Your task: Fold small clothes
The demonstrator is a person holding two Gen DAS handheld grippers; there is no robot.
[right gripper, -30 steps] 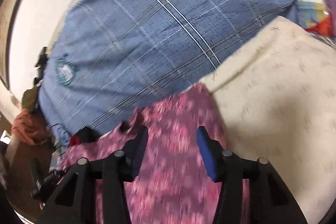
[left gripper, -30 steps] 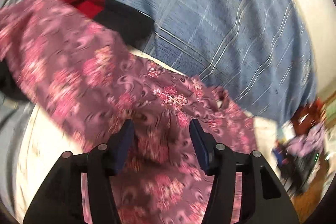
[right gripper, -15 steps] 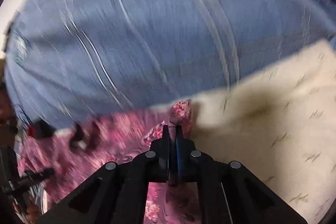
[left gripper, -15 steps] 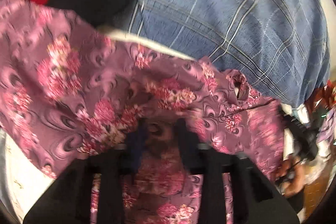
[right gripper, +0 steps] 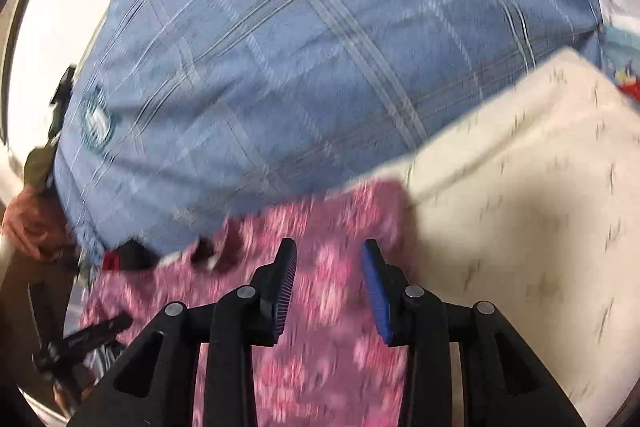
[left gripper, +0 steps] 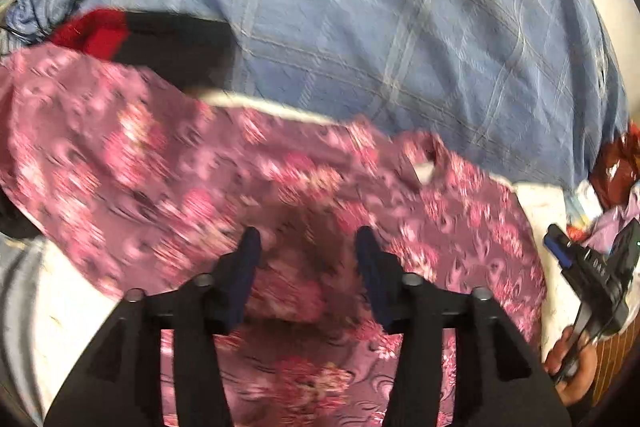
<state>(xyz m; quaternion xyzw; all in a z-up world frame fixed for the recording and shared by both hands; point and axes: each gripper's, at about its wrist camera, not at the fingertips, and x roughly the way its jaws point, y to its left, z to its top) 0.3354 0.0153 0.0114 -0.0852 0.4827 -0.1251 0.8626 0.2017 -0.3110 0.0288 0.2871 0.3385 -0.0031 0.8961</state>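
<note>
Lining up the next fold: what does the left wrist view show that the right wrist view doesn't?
Left only: the red and black garment in full, and the right gripper seen from the side. Right only: a wide stretch of cream sheet. Both: the purple floral garment beneath open fingers, the left gripper included, with the blue plaid cloth behind.

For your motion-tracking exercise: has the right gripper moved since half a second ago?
Yes. The right gripper has pulled back from the blue plaid blanket, and its jaws have opened, releasing the pink floral garment.
</note>
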